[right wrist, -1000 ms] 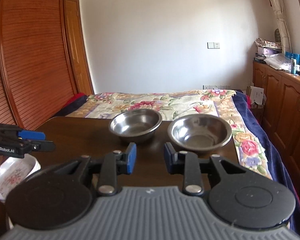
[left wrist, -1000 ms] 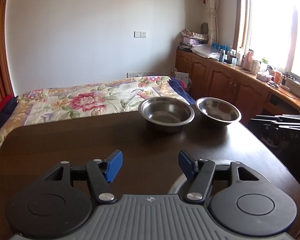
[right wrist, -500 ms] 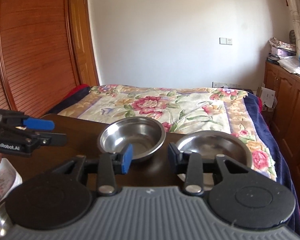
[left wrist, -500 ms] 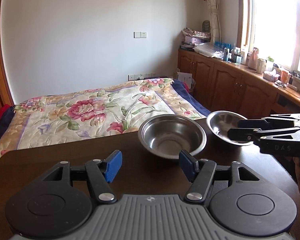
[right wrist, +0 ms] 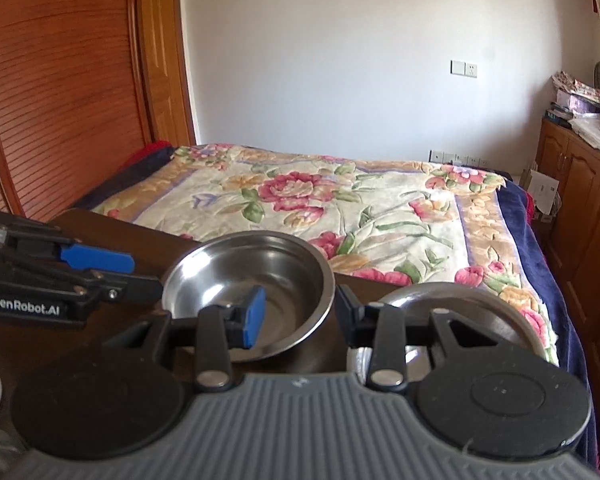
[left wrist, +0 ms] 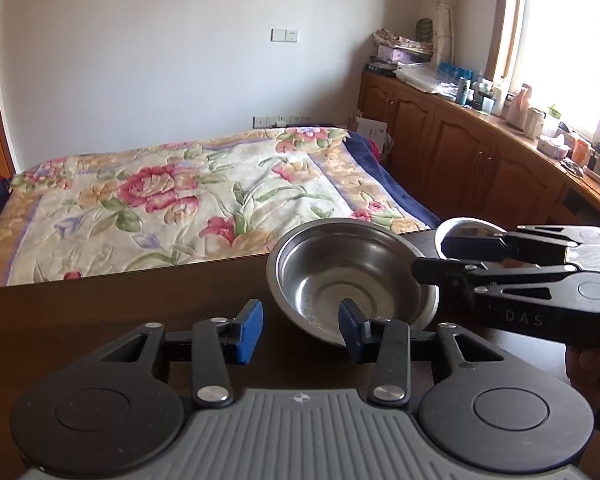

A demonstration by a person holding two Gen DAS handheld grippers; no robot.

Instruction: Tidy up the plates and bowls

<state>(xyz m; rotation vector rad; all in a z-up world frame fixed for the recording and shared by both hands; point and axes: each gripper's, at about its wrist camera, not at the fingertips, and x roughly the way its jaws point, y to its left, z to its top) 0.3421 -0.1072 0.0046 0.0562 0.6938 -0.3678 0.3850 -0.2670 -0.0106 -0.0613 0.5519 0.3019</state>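
While both straddle the steel bowl [left wrist: 350, 276] rim | left claw [left wrist: 300, 326] spread | right claw [right wrist: 298, 312] spread

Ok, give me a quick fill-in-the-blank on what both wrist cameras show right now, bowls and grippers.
1. The two round bowls on the dark wooden table are made of ____.
2. Both the left gripper and the right gripper have their jaws ____.
3. The finger pads on the grippers are coloured ____.
4. Beyond the table's far edge lies a bed with a ____-patterned cover.

Missing words: stainless steel; open; blue; floral
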